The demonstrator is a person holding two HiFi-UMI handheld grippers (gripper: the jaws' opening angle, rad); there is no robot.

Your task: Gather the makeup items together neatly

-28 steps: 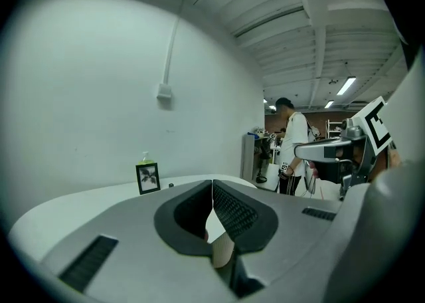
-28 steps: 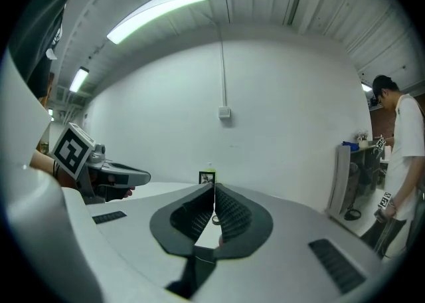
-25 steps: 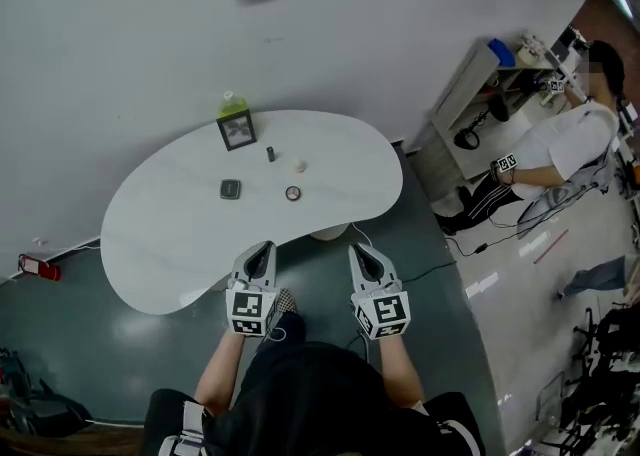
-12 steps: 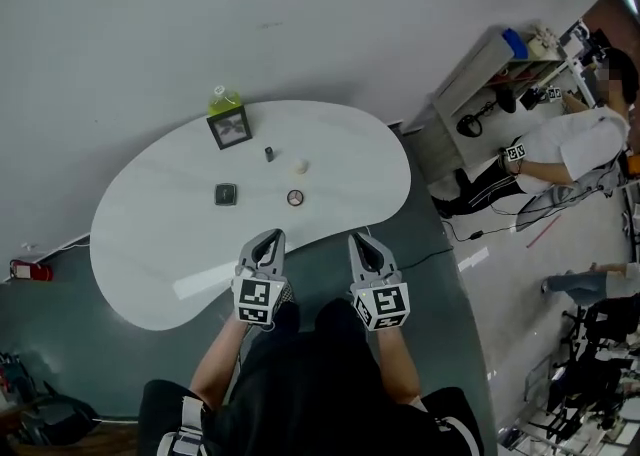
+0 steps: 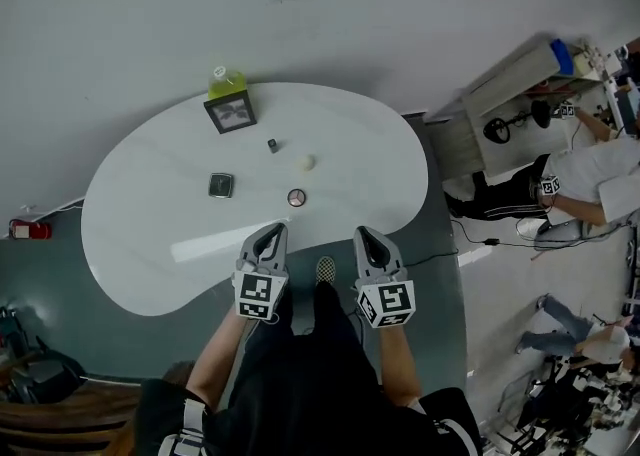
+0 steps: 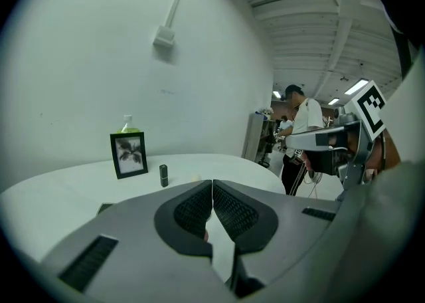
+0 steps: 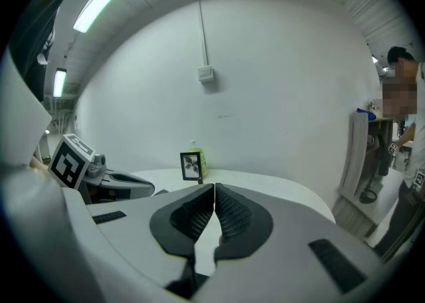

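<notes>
Left gripper and right gripper, jaws together on nothing, at six o'clock of the white table; square case and round case lie toward twelve o'clock.

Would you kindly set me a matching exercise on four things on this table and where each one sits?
1 picture frame
2 green bottle
3 square compact
4 round compact

a nearest the table's near edge
b behind the frame
c left of the round compact
d upright, in front of the bottle

Pairs: 1-d, 2-b, 3-c, 4-a
</notes>
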